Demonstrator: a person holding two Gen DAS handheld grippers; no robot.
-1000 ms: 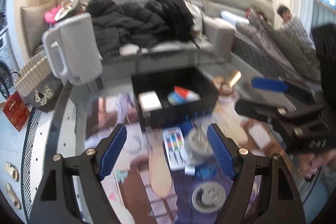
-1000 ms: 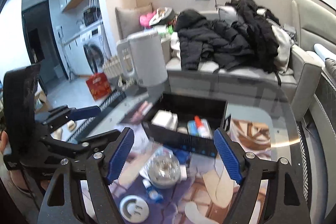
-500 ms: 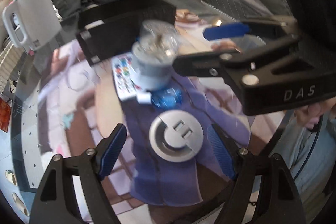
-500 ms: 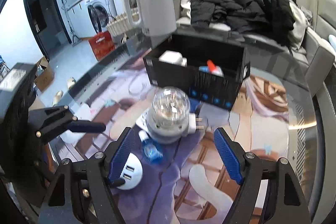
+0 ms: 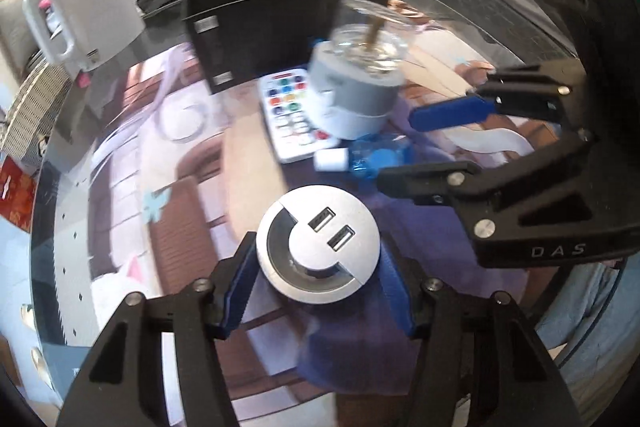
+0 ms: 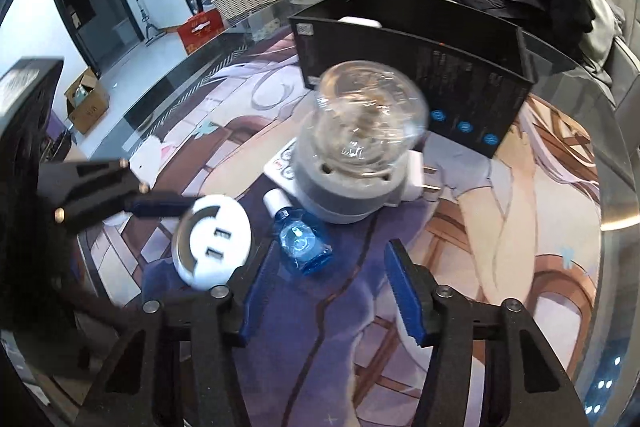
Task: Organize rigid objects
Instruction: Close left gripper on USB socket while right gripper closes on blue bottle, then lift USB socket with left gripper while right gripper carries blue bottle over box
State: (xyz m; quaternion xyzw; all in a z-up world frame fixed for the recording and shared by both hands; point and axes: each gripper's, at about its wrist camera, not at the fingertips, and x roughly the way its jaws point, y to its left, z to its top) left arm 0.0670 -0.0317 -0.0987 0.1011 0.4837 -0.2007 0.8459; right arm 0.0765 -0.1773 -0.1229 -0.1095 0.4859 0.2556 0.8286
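- Our left gripper (image 5: pixel 318 281) has come down from a wide hover half a second ago, and its blue pads now bracket the round USB hub (image 5: pixel 318 245) at lower centre of the left wrist view, touching or nearly touching its rim.
- We judge this the start of a pick, though the frames do not show the hub lifted off the printed mat (image 5: pixel 192 187).
- Our right gripper (image 6: pixel 330 285) has closed in too; its jaws stand spread, holding nothing, just below the blue bottle (image 6: pixel 302 241) at centre of the right wrist view.
- The black box (image 6: pixel 420 67) sits in the upper middle, behind the glass-domed lamp (image 6: pixel 356 147), and is likely where both items go.
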